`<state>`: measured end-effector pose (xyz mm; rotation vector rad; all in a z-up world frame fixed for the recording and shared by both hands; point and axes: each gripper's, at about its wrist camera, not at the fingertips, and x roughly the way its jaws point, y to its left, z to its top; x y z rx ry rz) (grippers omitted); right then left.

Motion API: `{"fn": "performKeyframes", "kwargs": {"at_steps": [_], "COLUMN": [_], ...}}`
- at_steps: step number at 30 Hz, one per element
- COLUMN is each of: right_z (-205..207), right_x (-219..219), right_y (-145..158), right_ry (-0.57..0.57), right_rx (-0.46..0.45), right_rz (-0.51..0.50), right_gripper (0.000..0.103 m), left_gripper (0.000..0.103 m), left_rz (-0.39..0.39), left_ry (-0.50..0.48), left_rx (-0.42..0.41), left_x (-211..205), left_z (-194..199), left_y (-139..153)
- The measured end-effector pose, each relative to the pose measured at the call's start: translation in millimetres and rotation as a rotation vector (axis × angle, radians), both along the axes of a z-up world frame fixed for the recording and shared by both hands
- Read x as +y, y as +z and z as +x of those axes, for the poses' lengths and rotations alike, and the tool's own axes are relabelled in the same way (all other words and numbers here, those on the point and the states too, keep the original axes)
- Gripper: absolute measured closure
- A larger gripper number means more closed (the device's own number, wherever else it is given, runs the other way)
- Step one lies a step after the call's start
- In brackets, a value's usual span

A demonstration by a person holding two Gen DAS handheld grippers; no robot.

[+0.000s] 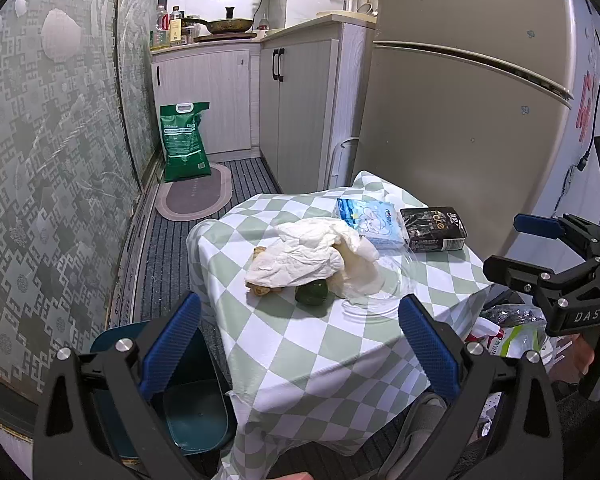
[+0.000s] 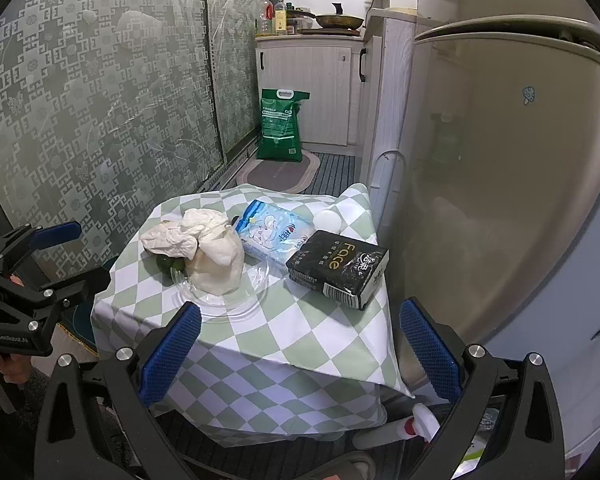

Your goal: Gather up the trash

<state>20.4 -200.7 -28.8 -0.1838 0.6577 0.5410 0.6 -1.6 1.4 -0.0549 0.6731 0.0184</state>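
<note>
Left claw [image 1: 300,344] and right claw [image 2: 300,350] both spread wide, empty, hovering off the tabletop [image 2: 260,344] near edge. Crumpled tissue [image 2: 204,246] lies on clear plate [image 2: 256,280], mid-tabletop; checked cloth before it bare.

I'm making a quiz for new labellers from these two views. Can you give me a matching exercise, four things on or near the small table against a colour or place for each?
Things:
1. crumpled tissue
2. tissue pack marked Face
3. bin
4. rice sack

Descriptions:
A. black, at the table's fridge-side edge
B. green, standing on the floor by the cabinets
C. white, heaped partly on the clear plate
D. teal, on the floor beside the table

Pairs: 1-C, 2-A, 3-D, 4-B
</note>
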Motion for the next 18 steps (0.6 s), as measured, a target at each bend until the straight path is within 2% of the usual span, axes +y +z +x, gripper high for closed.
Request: {"fn": "performKeyframes", "kwargs": {"at_steps": [18], "right_z": [-0.9], "right_x": [1.3], "right_y": [-1.7], "right_ry": [0.0], "right_rx": [-0.002], "right_rz": [-0.004], "right_gripper": [0.003], "left_gripper": [0.003], "left_rz": [0.003], "left_ry": [0.0], "left_rx": [0.002], "left_x": [-3.4], "left_z": [1.7], "left_y": [0.3]}}
